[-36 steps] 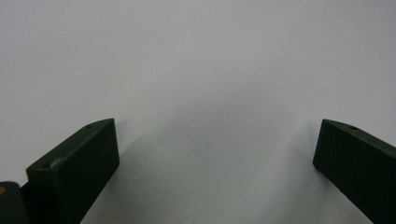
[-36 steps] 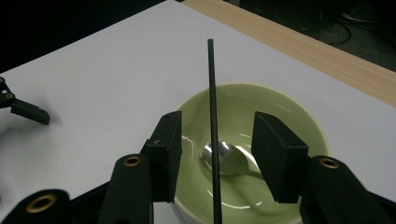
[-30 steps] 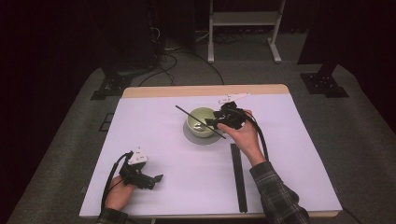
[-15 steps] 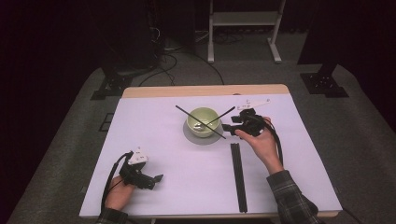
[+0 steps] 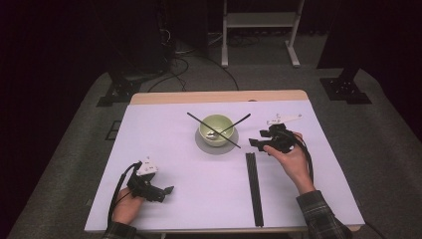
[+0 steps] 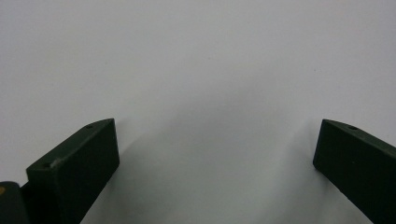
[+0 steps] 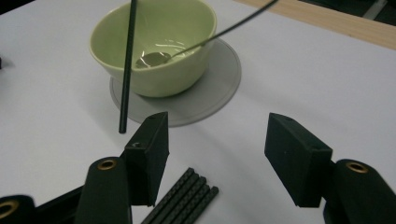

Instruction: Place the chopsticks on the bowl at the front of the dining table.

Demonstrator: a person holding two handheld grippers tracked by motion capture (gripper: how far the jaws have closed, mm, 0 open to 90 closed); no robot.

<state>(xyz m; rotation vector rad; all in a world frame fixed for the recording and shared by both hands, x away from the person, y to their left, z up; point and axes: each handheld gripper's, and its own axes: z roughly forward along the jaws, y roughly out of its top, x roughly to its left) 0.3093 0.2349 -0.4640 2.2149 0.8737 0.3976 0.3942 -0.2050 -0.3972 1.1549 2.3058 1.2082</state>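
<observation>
Covering most of the table [image 5: 164,144] is a pale lavender sheet, with a wooden strip left bare along the top edge; grey carpet, cables and dark stands ring it. At centre, the green bowl [image 5: 216,129] sits on a grey coaster [image 5: 204,147], 2 thin black sticks [image 5: 211,129] crossing over its rim. Just right of the bowl, the right tongs [image 5: 258,143] have just been opening, with nothing between them. Below them lies a bundle of black rods [image 5: 254,189], running toward the bottom edge. At lower left, the left tongs [image 5: 166,190] gape over bare sheet. Wide clear surface lies between both hands.
</observation>
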